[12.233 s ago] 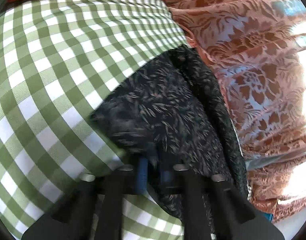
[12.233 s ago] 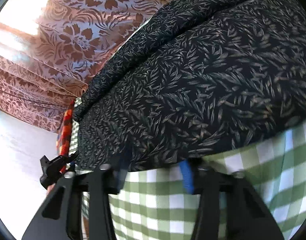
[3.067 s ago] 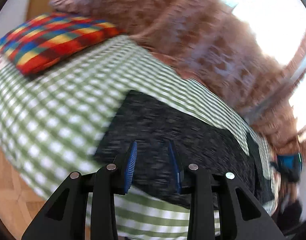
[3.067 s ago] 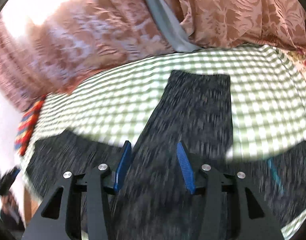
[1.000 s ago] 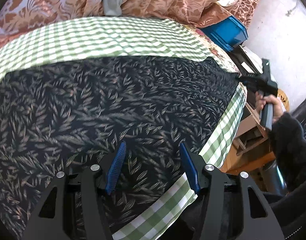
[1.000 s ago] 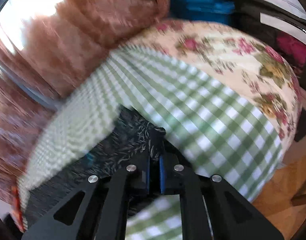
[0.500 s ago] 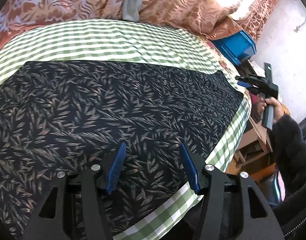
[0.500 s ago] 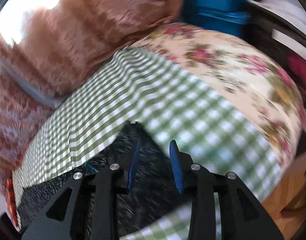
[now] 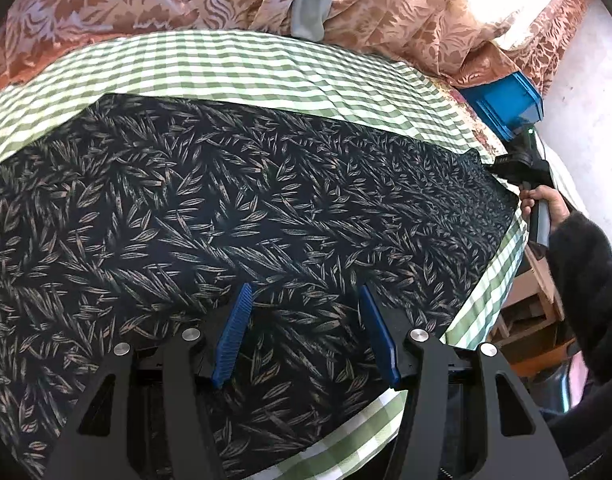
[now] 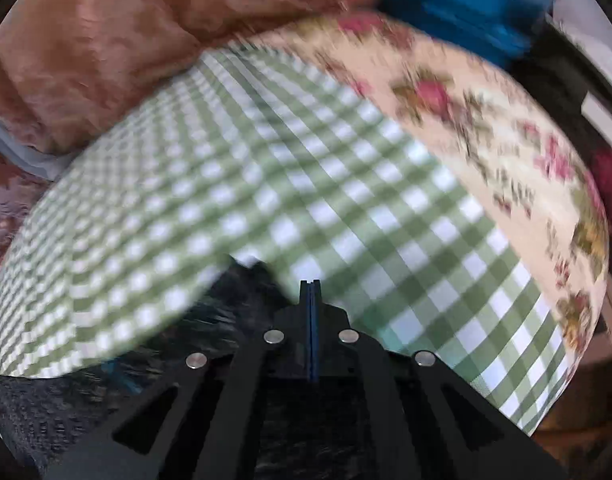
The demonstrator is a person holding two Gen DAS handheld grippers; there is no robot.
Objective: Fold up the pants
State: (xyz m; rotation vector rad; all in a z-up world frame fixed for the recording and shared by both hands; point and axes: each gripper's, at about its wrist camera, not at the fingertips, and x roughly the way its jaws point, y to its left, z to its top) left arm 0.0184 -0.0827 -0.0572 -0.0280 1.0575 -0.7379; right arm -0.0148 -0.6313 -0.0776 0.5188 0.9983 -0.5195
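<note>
Roughly mid-fold: dark leaf-print pants [image 9: 234, 208] lie flat as one long strip across the green-checked bed [image 9: 242, 64]; cross folds remain. Left hand-held gripper [image 9: 302, 332], lower centre, hovers with jaws apart over the near edge. Right hand-held gripper [image 10: 311, 292] sits closed at the far-end corner; view too blurred to confirm cloth between the jaws.

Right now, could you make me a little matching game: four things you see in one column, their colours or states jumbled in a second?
Things:
1. pants
2. cloth
3. left gripper
4. right gripper

Colours or states:
A. jaws pressed together
B. green and white checks
C. dark with a leaf print, spread flat
D. jaws apart, holding nothing

Pairs: 1-C, 2-B, 3-D, 4-A
</note>
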